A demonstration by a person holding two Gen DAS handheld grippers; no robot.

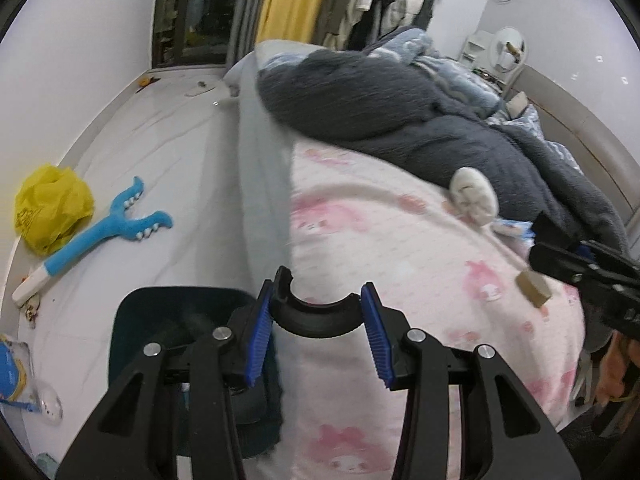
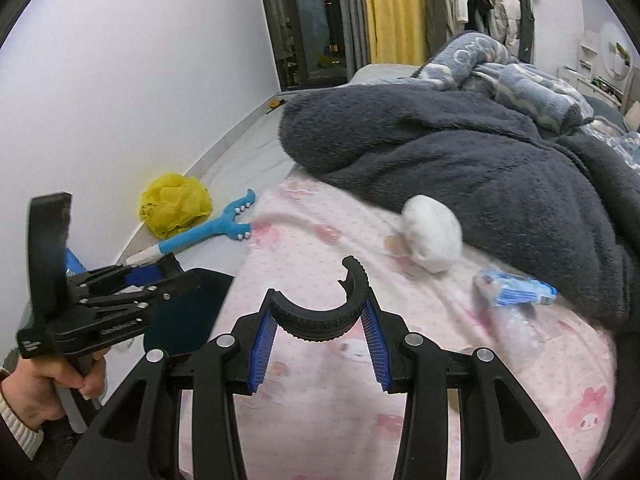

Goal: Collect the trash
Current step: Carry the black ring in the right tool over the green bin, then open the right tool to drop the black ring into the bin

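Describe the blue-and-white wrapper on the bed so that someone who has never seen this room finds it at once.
Start at the bed's pink cartoon-print blanket and follow it to where the dark grey fleece blanket overlaps it. Just off that fleece edge lies a white crumpled tissue ball, and beside it the blue-and-white wrapper. Unlike the round plain tissue, it is long, shiny and printed in blue.

left gripper [image 1: 318, 312] – jaws parted, empty | right gripper [image 2: 320, 312] – same, angled down
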